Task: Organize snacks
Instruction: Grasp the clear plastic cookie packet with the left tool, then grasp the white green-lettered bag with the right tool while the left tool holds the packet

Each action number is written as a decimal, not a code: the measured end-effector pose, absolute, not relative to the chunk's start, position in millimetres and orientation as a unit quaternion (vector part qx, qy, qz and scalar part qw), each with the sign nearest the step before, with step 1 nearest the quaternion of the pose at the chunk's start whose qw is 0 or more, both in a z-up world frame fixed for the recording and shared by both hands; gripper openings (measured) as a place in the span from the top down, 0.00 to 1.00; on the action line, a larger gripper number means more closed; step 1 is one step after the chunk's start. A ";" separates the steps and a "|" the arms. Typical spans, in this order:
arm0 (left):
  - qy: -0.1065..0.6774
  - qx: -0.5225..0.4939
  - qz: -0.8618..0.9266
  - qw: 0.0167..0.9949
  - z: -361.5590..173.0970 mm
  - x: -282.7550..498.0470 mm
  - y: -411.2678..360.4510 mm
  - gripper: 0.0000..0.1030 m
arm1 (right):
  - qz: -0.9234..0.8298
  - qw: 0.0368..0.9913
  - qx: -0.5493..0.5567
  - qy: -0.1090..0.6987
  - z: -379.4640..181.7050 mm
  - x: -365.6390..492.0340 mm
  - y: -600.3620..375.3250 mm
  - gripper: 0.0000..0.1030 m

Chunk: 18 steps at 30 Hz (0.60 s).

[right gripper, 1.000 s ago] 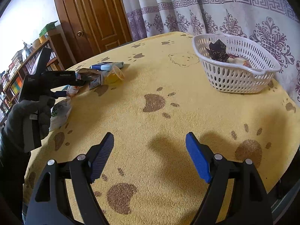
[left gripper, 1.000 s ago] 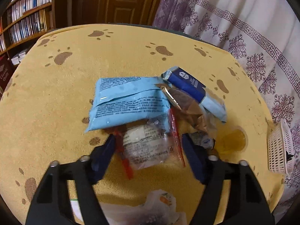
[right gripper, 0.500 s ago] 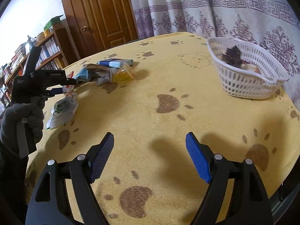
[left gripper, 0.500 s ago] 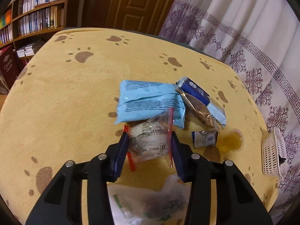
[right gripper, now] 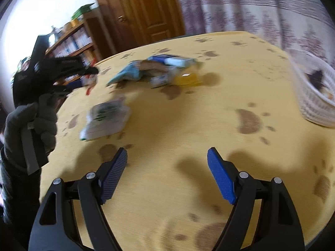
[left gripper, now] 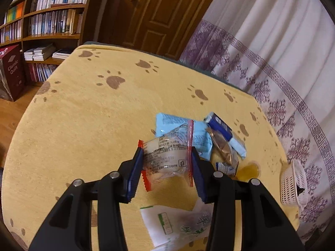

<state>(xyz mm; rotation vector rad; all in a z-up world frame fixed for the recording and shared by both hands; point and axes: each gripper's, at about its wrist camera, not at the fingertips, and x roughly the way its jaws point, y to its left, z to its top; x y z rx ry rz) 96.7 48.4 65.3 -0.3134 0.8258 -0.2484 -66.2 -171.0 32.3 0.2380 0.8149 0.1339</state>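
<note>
My left gripper [left gripper: 166, 163] is shut on a clear snack packet with red crimped ends [left gripper: 167, 156] and holds it lifted above the yellow paw-print tablecloth [left gripper: 83, 125]. Beyond it lie a light blue packet [left gripper: 196, 133], a dark blue box [left gripper: 219, 126], a brown wrapper [left gripper: 223, 148] and a yellow jelly cup [left gripper: 250, 169]. A white and green packet [left gripper: 180, 223] lies under the left fingers. My right gripper [right gripper: 167, 173] hangs open over bare cloth with nothing between its fingers. In the blurred right wrist view a gloved hand [right gripper: 29, 123] carries the left gripper at the far left.
A white plastic basket [right gripper: 314, 96] with a dark item inside stands at the table's right edge, also seen small in the left wrist view as the basket [left gripper: 293, 186]. Bookshelves [left gripper: 46, 21], a brown door [left gripper: 150, 14] and patterned curtains [left gripper: 272, 52] surround the table.
The left gripper closed on the clear red-edged packet and lifted it off the pile, pulling back. The right gripper swung left across the cloth, staying open; the basket slid toward the right edge of its view.
</note>
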 end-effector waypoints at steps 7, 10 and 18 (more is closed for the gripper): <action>0.354 -0.101 -0.069 0.927 81.8 82.4 53.2 0.57 | 0.136 0.891 0.111 0.419 31.2 -39.0 -125.3 0.22; 0.336 -0.089 -0.061 0.936 89.1 76.6 56.8 0.57 | 0.151 0.887 0.105 0.425 31.0 -27.3 -110.4 0.22; 0.316 -0.108 -0.071 0.940 101.1 71.4 77.2 0.56 | 0.182 0.865 0.136 0.447 20.6 4.3 -92.5 0.19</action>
